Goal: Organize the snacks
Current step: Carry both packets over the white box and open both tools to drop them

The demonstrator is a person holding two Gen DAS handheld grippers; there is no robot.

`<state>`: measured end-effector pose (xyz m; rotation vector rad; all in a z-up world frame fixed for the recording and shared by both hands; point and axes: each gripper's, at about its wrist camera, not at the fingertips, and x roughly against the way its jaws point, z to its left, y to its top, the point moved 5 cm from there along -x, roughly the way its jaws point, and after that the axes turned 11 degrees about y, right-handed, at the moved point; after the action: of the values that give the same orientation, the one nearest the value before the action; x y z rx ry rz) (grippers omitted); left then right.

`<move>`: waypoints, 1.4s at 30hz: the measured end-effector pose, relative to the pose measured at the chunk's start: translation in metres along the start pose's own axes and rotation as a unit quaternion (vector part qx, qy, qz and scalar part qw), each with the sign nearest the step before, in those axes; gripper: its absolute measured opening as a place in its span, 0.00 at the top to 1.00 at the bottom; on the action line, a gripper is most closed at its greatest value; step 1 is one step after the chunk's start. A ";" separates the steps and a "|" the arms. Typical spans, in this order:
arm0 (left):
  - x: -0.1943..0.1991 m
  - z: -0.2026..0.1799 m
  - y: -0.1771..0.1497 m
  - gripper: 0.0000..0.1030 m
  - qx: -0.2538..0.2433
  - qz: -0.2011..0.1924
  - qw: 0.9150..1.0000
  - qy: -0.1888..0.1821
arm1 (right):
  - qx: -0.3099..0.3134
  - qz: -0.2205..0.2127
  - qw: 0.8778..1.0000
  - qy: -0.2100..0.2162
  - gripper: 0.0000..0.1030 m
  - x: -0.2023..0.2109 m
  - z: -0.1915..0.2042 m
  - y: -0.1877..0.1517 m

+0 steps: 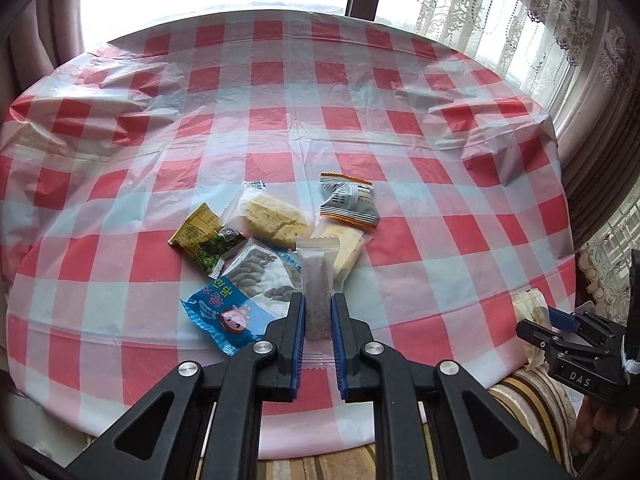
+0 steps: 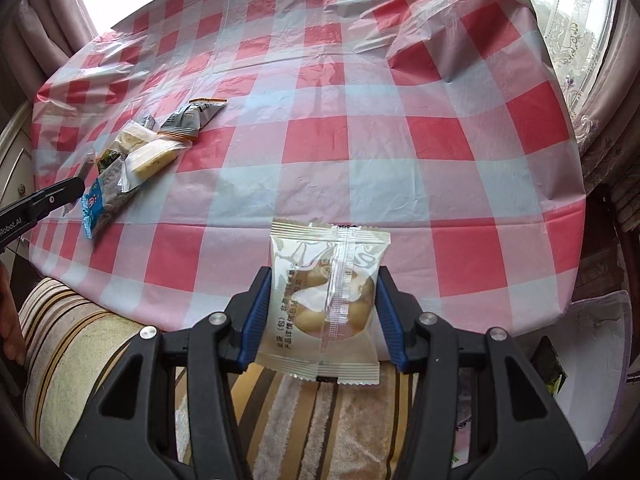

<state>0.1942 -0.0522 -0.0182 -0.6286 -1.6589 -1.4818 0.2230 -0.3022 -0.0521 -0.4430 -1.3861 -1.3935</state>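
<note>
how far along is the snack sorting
Early, it seems. Done: nothing visibly sorted; most snacks lie in one loose pile on the tablecloth. In hand: the left gripper clamps a narrow clear stick pack; the right gripper holds a cream packet at the table edge. Left: the pile.

The snack pile [image 1: 276, 236] crowds my table's [image 1: 360, 92] near edge toward the left; past it the cloth lies bare to the far edge and right corner, only wrinkles [image 1: 452, 100] rising.
</note>
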 end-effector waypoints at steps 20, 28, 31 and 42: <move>0.041 -0.183 -0.032 0.87 -0.115 0.033 0.973 -0.199 | -0.113 -0.034 0.991 -0.058 0.48 0.071 -0.109 -0.073; 0.048 -0.249 -0.056 0.87 -0.169 0.060 0.953 -0.244 | -0.160 -0.047 0.982 -0.088 0.47 0.094 -0.158 -0.097; 0.048 -0.268 -0.064 0.87 -0.185 0.074 0.946 -0.255 | -0.171 -0.050 0.980 -0.093 0.47 0.098 -0.170 -0.102; 0.051 -0.315 -0.093 0.87 -0.233 0.116 0.923 -0.283 | -0.201 -0.059 0.972 -0.106 0.46 0.113 -0.198 -0.119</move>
<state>0.1663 -0.3827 -0.0335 -1.5849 -1.5549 -1.6167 0.1626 -0.5519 -0.0651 -0.8043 -1.3115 -1.7755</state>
